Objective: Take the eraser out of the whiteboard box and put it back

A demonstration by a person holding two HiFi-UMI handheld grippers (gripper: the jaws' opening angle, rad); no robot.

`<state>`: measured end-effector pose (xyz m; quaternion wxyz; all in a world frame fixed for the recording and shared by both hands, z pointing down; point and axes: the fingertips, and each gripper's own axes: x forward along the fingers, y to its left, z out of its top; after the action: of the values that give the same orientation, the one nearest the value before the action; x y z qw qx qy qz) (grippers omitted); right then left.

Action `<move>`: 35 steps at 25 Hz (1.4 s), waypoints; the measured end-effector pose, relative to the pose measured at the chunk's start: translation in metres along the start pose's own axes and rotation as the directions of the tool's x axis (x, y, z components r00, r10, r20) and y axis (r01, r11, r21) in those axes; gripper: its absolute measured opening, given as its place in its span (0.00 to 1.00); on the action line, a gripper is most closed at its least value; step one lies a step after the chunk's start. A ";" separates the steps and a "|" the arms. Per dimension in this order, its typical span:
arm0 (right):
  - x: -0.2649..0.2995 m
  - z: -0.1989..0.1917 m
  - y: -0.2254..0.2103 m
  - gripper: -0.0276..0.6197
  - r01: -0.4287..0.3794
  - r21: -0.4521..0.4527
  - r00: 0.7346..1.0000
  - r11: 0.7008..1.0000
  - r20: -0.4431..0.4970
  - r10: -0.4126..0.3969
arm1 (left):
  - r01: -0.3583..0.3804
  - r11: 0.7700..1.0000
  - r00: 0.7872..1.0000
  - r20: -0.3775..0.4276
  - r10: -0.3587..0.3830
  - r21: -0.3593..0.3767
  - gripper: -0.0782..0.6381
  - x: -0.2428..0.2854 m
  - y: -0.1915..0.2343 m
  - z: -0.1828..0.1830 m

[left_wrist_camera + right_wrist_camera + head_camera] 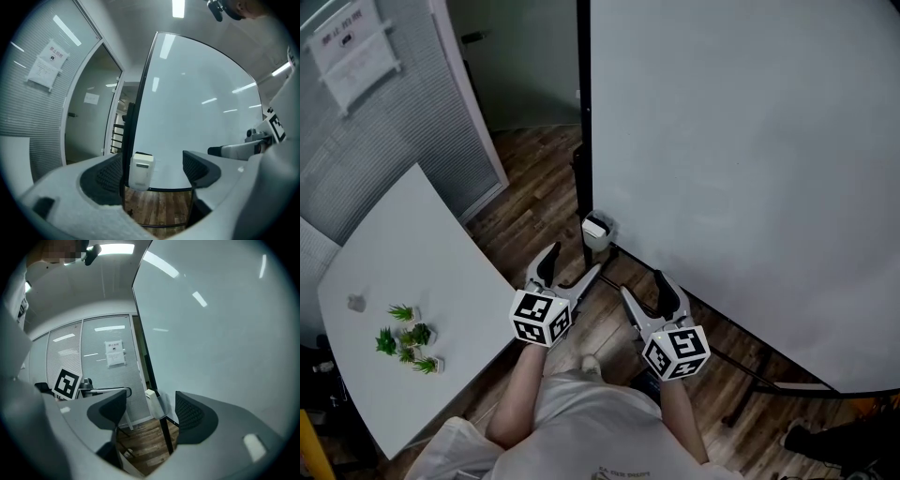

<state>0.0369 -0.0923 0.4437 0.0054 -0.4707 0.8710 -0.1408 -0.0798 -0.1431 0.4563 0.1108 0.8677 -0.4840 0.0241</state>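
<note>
The whiteboard (741,169) stands upright on a wooden floor. At its lower left corner hangs the whiteboard box (596,232), a small holder with the white eraser (140,169) upright inside it. In the right gripper view the eraser (151,401) shows as a pale block in the clear box (164,407). My left gripper (571,267) is open and empty, a short way in front of the box, which shows between its jaws in the left gripper view (154,176). My right gripper (645,292) is also open and empty, beside the left one and a little further from the box (150,416).
A white table (441,272) with small green plants (406,342) stands at the left. The board's dark stand legs (741,370) run along the floor at the right. A blind-covered glass wall (403,122) and a doorway lie behind.
</note>
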 end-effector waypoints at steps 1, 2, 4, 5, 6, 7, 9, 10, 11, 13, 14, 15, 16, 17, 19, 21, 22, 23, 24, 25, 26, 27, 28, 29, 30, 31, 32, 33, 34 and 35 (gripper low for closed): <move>0.005 0.001 -0.002 0.55 0.002 0.000 1.000 1.000 0.001 -0.002 | 0.006 1.000 1.000 0.000 -0.006 0.002 0.66 0.005 0.003 0.001; 0.009 0.002 -0.005 0.55 0.006 0.002 1.000 1.000 0.003 -0.006 | 0.014 1.000 1.000 -0.001 -0.014 0.004 0.66 0.010 0.004 0.002; 0.014 0.004 -0.009 0.55 0.021 0.001 1.000 1.000 0.008 -0.021 | 0.031 1.000 1.000 -0.002 -0.031 0.007 0.66 0.019 0.006 0.003; 0.015 0.005 -0.012 0.55 0.032 -0.001 0.999 1.000 0.013 -0.032 | 0.038 0.999 0.999 -0.004 -0.038 0.008 0.66 0.021 0.006 0.003; 0.016 0.006 -0.014 0.55 0.043 -0.003 0.999 0.999 0.021 -0.043 | 0.043 0.999 0.999 -0.004 -0.043 0.010 0.66 0.024 0.007 0.002; 0.017 0.007 -0.016 0.55 0.053 -0.005 0.998 0.999 0.028 -0.053 | 0.047 0.999 0.999 -0.005 -0.047 0.012 0.66 0.026 0.008 0.002; 0.019 0.009 -0.017 0.55 0.061 -0.010 0.998 0.998 0.032 -0.060 | 0.050 0.999 0.999 -0.010 -0.050 0.012 0.66 0.031 0.012 0.001; 0.020 0.009 -0.018 0.55 0.062 -0.010 0.998 0.998 0.029 -0.062 | 0.051 0.999 0.999 -0.014 -0.051 0.011 0.66 0.032 0.013 -0.001; 0.020 0.009 -0.019 0.55 0.065 -0.008 0.998 0.998 0.027 -0.065 | 0.052 0.999 0.998 -0.019 -0.052 0.010 0.66 0.034 0.013 -0.002; 0.018 0.009 -0.021 0.55 0.072 0.001 0.997 0.997 0.027 -0.072 | 0.055 0.998 0.998 -0.024 -0.055 0.011 0.66 0.036 0.012 -0.003; 0.018 0.009 -0.022 0.55 0.073 0.003 0.997 0.997 0.027 -0.073 | 0.056 0.998 0.998 -0.025 -0.056 0.013 0.66 0.037 0.012 -0.002; 0.018 0.010 -0.023 0.55 0.072 0.003 0.997 0.997 0.028 -0.072 | 0.056 0.998 0.998 -0.025 -0.056 0.018 0.66 0.038 0.011 -0.001; 0.019 0.010 -0.023 0.55 0.069 0.002 0.997 0.998 0.027 -0.069 | 0.057 0.998 0.998 -0.024 -0.056 0.025 0.66 0.038 0.010 -0.001; 0.021 0.010 -0.023 0.55 0.065 0.001 0.998 0.998 0.026 -0.065 | 0.058 0.998 0.998 -0.023 -0.057 0.030 0.66 0.039 0.009 0.000; 0.025 0.009 -0.021 0.55 0.055 -0.003 0.998 0.998 0.021 -0.055 | 0.061 0.998 0.998 -0.015 -0.061 0.031 0.66 0.039 0.009 0.002; 0.031 0.008 -0.019 0.55 0.040 -0.008 0.999 0.999 0.014 -0.040 | 0.060 0.998 0.998 -0.002 -0.060 0.025 0.66 0.040 0.010 0.004; 0.034 0.008 -0.017 0.55 0.031 -0.011 0.999 0.999 0.011 -0.031 | 0.056 0.998 0.998 0.002 -0.056 0.025 0.66 0.040 0.012 0.005; 0.037 0.008 -0.016 0.55 0.023 -0.014 1.000 1.000 0.009 -0.023 | 0.052 0.998 0.999 0.003 -0.053 0.026 0.66 0.042 0.013 0.005; 0.039 0.009 -0.016 0.55 0.017 -0.017 1.000 1.000 0.009 -0.016 | 0.049 0.998 0.999 0.003 -0.049 0.028 0.66 0.043 0.015 0.006; 0.041 0.010 -0.017 0.55 0.013 -0.018 1.000 1.000 0.009 -0.013 | 0.047 0.998 0.999 0.000 -0.047 0.030 0.66 0.045 0.016 0.006; 0.043 0.011 -0.018 0.55 0.013 -0.018 1.000 1.000 0.010 -0.012 | 0.047 0.998 0.999 -0.002 -0.046 0.031 0.66 0.047 0.017 0.006; 0.044 0.012 -0.021 0.55 0.013 -0.017 1.000 1.000 0.012 -0.013 | 0.046 0.998 0.999 -0.004 -0.046 0.032 0.66 0.049 0.017 0.006; 0.046 0.013 -0.023 0.55 0.014 -0.015 1.000 1.000 0.013 -0.014 | 0.046 0.998 0.999 -0.002 -0.046 0.032 0.66 0.051 0.018 0.007; 0.047 0.013 -0.024 0.55 0.013 -0.012 1.000 1.000 0.012 -0.012 | 0.045 0.998 0.999 0.002 -0.045 0.033 0.65 0.052 0.018 0.008; 0.049 0.012 -0.025 0.54 0.010 -0.010 1.000 1.000 0.011 -0.010 | 0.043 0.999 0.999 0.004 -0.043 0.034 0.65 0.053 0.019 0.009; 0.051 0.012 -0.025 0.54 0.006 -0.009 1.000 1.000 0.008 -0.006 | 0.041 0.998 0.999 0.005 -0.041 0.037 0.65 0.055 0.020 0.009; 0.052 0.011 -0.025 0.54 0.002 -0.008 1.000 1.000 0.005 -0.002 | 0.041 0.998 0.999 0.002 -0.041 0.039 0.65 0.056 0.021 0.009; 0.053 0.009 -0.025 0.54 -0.001 -0.007 1.000 1.000 0.002 0.001 | 0.041 0.998 0.999 -0.002 -0.041 0.041 0.64 0.058 0.021 0.008; 0.054 0.008 -0.025 0.54 -0.002 -0.005 1.000 1.000 -0.002 0.002 | 0.041 0.998 0.999 -0.008 -0.041 0.043 0.64 0.059 0.021 0.006; 0.055 0.007 -0.026 0.54 -0.003 -0.003 1.000 1.000 -0.004 0.003 | 0.042 0.998 0.999 -0.016 -0.041 0.046 0.64 0.061 0.021 0.004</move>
<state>0.0286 -0.1528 0.4504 0.0030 -0.4691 0.8719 -0.1405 -0.0653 -0.2049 0.4653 0.0948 0.8797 -0.4644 0.0394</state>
